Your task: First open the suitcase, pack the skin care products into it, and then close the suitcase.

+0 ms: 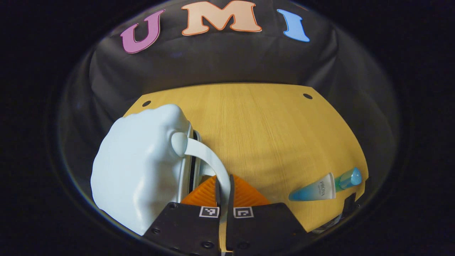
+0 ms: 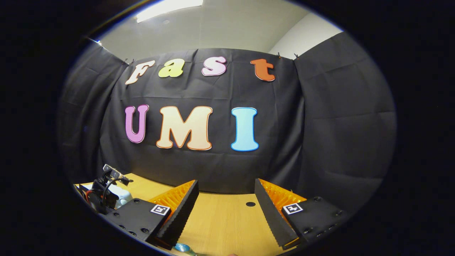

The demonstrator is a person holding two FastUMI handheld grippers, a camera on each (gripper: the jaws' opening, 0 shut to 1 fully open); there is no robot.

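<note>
While the left gripper [image 1: 224, 188] pinches the suitcase [image 1: 138, 170] handle [image 1: 209, 158], the case stands shut on the bench [image 1: 270, 135]. The tube [image 1: 325, 186] lies right of the suitcase, nearer the right gripper [image 2: 225, 213], which is wide open and holds nothing.

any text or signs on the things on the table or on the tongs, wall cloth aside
tube: a printed label on its white part; its fine print is too small to read
left tongs: two square code markers, no words
right tongs: two square code markers, no words
suitcase: no text seen
</note>
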